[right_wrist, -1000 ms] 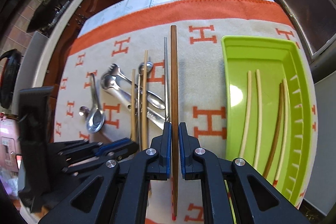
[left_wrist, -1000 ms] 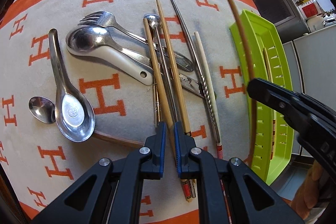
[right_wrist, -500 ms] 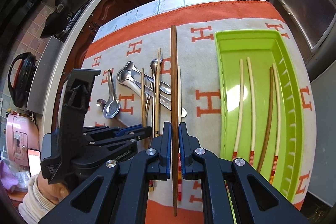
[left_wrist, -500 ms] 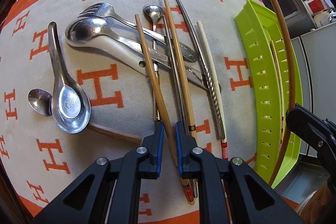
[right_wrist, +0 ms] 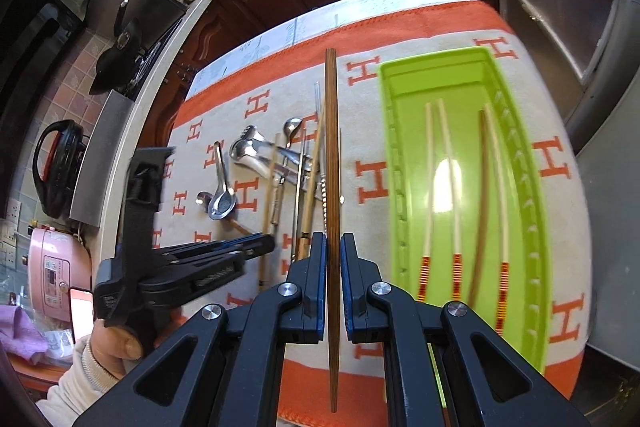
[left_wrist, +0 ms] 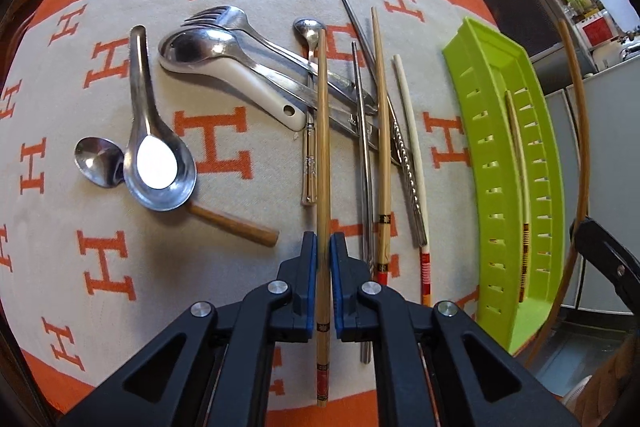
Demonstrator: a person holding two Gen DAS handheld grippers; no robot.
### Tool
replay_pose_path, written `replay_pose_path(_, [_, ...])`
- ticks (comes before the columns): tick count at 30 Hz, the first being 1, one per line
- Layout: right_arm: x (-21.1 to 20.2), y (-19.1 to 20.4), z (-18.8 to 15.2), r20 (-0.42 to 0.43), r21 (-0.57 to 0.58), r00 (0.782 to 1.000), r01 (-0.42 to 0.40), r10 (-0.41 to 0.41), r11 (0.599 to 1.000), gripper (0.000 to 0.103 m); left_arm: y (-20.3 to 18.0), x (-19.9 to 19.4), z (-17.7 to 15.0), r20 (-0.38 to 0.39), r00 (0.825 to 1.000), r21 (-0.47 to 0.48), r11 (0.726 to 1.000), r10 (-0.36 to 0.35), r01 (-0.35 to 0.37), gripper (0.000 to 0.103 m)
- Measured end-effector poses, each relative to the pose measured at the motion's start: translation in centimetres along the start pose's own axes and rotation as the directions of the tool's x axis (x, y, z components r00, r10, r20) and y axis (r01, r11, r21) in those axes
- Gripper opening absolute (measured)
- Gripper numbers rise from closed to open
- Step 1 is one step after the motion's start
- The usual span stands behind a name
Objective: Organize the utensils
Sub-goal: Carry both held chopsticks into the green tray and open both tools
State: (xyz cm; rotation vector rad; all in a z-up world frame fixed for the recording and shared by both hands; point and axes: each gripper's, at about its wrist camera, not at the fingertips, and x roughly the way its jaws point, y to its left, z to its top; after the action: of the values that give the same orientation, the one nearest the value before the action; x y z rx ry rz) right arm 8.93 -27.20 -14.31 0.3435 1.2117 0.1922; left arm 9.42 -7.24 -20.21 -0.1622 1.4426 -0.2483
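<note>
My left gripper (left_wrist: 323, 247) is shut on a light bamboo chopstick (left_wrist: 322, 131) and holds it above the pile of utensils on the cloth. My right gripper (right_wrist: 332, 247) is shut on a dark brown chopstick (right_wrist: 331, 147), held in the air left of the green tray (right_wrist: 532, 211). That brown chopstick (left_wrist: 582, 131) arcs past the tray's far side in the left wrist view. The tray holds three white chopsticks (right_wrist: 429, 179) with red ends and one brown chopstick (right_wrist: 482, 203). The left gripper (right_wrist: 224, 255) also shows in the right wrist view.
On the cloth lie a fork (left_wrist: 224, 17), a metal spoon (left_wrist: 200, 45) on a white ceramic spoon (left_wrist: 256, 89), a metal soup spoon (left_wrist: 154, 155), a small spoon (left_wrist: 96, 161), metal chopsticks (left_wrist: 360, 131), another bamboo chopstick (left_wrist: 383, 131) and a white chopstick (left_wrist: 410, 147). Cabinets stand behind the table.
The left gripper has lifted and straightened its bamboo chopstick off the pile. The right gripper has risen and drawn back with the brown chopstick; the tray now sits further right.
</note>
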Motion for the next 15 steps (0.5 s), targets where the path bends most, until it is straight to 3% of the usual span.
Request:
replay_pose_path(5, [-1.6, -3.2, 0.0, 0.034, 0.034, 0.996, 0.083, -0.084, 0.996, 0.006, -0.3, -3.1, -0.6, 0.037, 0.998, 0.017, 0.999, -0.051, 0.05, 0.004])
replay_pose_path(9, [-1.9, -5.8, -0.2, 0.04, 0.037, 0.974, 0.22, -0.221, 0.975, 0.007, -1.8, -5.6, -0.3, 0.066, 0.993, 0.058, 0.994, -0.097, 0.093, 0.004])
replay_pose_path(15, [-0.3, -8.6, -0.2, 0.003, 0.025, 0.945, 0.326, -0.327, 0.945, 0.007, -6.1, -7.6, 1.4, 0.083, 0.985, 0.137, 0.98, -0.154, 0.142, 0.004])
